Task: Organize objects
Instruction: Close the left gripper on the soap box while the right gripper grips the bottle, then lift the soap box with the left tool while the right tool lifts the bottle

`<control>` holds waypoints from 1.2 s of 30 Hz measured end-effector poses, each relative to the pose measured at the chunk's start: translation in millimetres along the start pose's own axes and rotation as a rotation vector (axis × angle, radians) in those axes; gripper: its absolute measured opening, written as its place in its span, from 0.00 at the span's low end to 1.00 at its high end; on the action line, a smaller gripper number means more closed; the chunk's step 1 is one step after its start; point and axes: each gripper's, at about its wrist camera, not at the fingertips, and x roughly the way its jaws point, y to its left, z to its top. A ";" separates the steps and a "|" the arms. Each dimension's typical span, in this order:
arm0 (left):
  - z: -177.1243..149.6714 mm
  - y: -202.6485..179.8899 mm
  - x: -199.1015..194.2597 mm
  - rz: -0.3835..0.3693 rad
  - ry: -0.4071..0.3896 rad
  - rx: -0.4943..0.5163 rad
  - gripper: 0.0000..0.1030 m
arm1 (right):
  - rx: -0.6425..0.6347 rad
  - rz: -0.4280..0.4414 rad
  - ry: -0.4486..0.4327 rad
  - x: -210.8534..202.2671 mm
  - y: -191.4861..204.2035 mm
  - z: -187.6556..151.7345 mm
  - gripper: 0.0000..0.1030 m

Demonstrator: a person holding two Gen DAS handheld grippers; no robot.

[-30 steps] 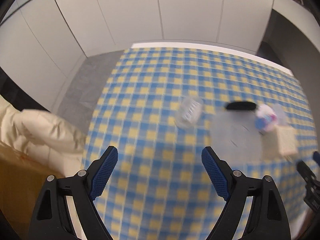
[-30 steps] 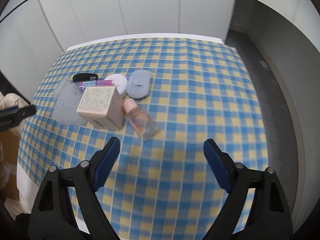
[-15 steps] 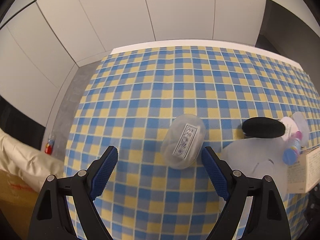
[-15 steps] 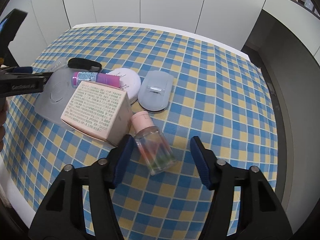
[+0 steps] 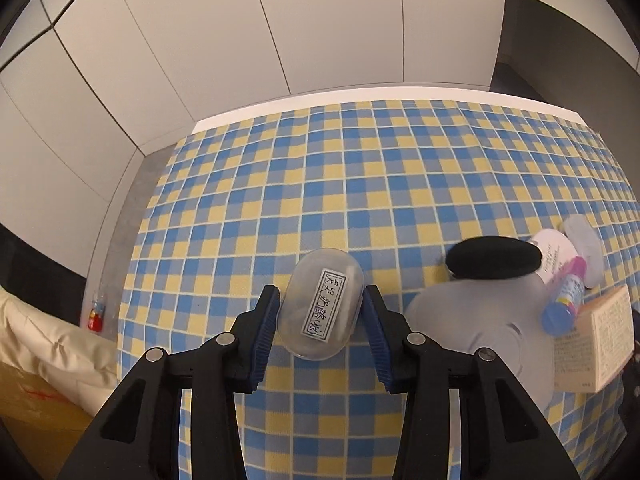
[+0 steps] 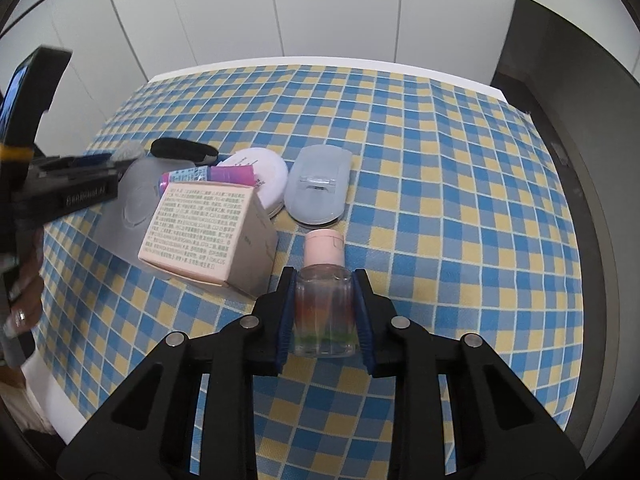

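The clear oval case (image 5: 321, 304) lies flat on the checked tablecloth (image 5: 360, 184), clamped between the blue pads of the left gripper (image 5: 321, 312), whose jaws stood wide apart around empty cloth a second ago. The small clear bottle (image 6: 324, 312) with a pink cap lies pinched in the right gripper (image 6: 324, 312), cap pointing away from it; those jaws too were wide open a second ago. Both pieces are now gripped but still resting on the cloth, so I judge the lift to a sorted place comes next.

The case carries a white label with Chinese characters, too small to read surely. Just left of the right gripper sits a pale pink box (image 6: 200, 236) covered in fine print, unreadable. Beyond it lie a purple tube (image 6: 216, 174), a white round compact (image 6: 264, 172), a grey-blue case (image 6: 320, 188) and a black pad (image 6: 184, 148). The left tool's side reads roughly "GenRobot.AI".
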 end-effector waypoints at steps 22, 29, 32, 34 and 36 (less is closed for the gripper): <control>-7.6 39.4 -90.3 0.011 0.009 -0.121 0.41 | 0.084 -0.090 0.001 -51.5 -2.3 26.9 0.28; -2.4 52.5 -134.6 0.012 -0.018 -0.146 0.41 | 0.096 -0.131 -0.011 -100.8 2.8 49.2 0.28; 1.9 56.8 -160.3 0.012 -0.042 -0.151 0.41 | 0.090 -0.133 -0.042 -127.1 5.4 56.7 0.28; 4.8 61.5 -175.4 0.010 -0.056 -0.157 0.41 | 0.079 -0.139 -0.060 -145.0 10.4 62.0 0.28; 7.2 65.2 -190.7 0.012 -0.067 -0.162 0.41 | 0.071 -0.132 -0.076 -164.2 13.6 67.2 0.28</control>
